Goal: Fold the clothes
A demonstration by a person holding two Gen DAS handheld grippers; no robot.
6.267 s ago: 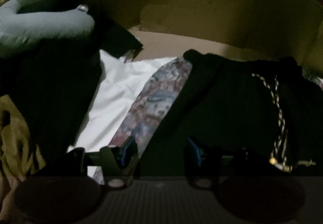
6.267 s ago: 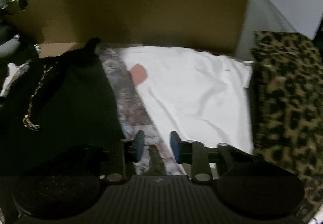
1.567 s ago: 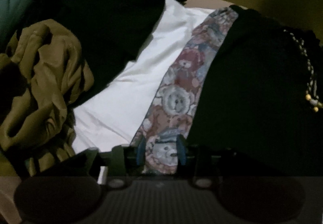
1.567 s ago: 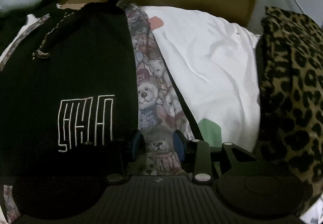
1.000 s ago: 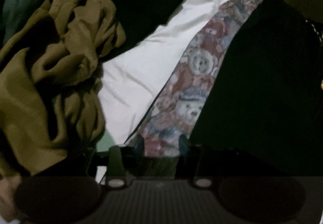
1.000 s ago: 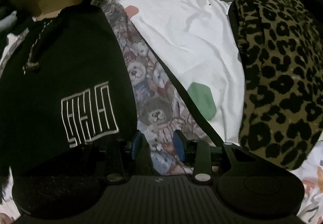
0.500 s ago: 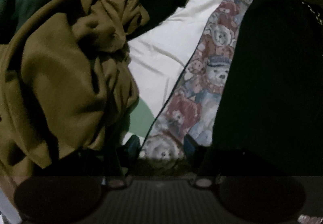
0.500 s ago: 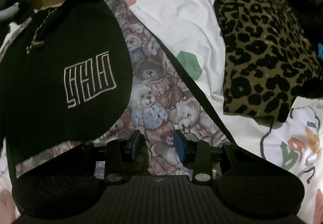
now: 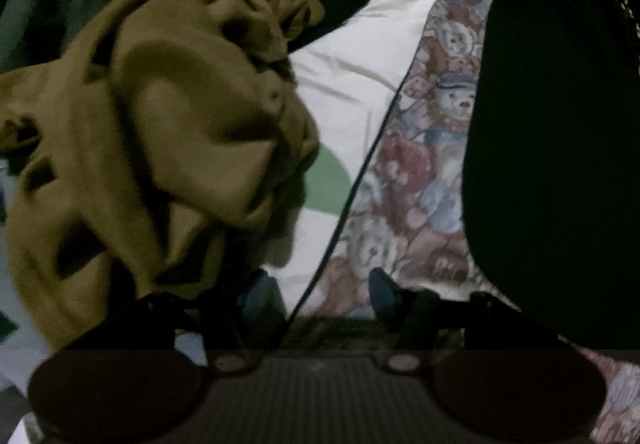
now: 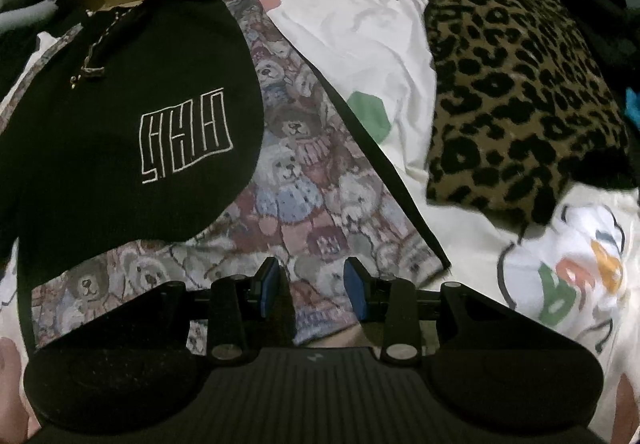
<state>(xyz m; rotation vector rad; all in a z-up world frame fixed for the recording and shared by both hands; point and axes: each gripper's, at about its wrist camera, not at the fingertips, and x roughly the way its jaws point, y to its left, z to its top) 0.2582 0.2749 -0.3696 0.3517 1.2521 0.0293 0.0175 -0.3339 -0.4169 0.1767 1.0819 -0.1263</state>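
The black garment (image 10: pixel 120 132) lies on the teddy-bear cloth (image 10: pixel 304 180), mid-bed. Left gripper (image 9: pixel 320 294) fingers, just opening, stand spread over the cloth's near hem; right gripper (image 10: pixel 310 286) fingers are parted, pinching nothing. Risk: closing here grabs the bear cloth, dragging the garment askew.

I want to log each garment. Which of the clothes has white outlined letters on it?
The black garment lying over the teddy-bear cloth. The leopard-print piece is spotted all over and bears no letters.

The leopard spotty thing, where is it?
In the right wrist view the leopard-print cloth lies at upper right on the white sheet, right of the teddy-bear fabric.
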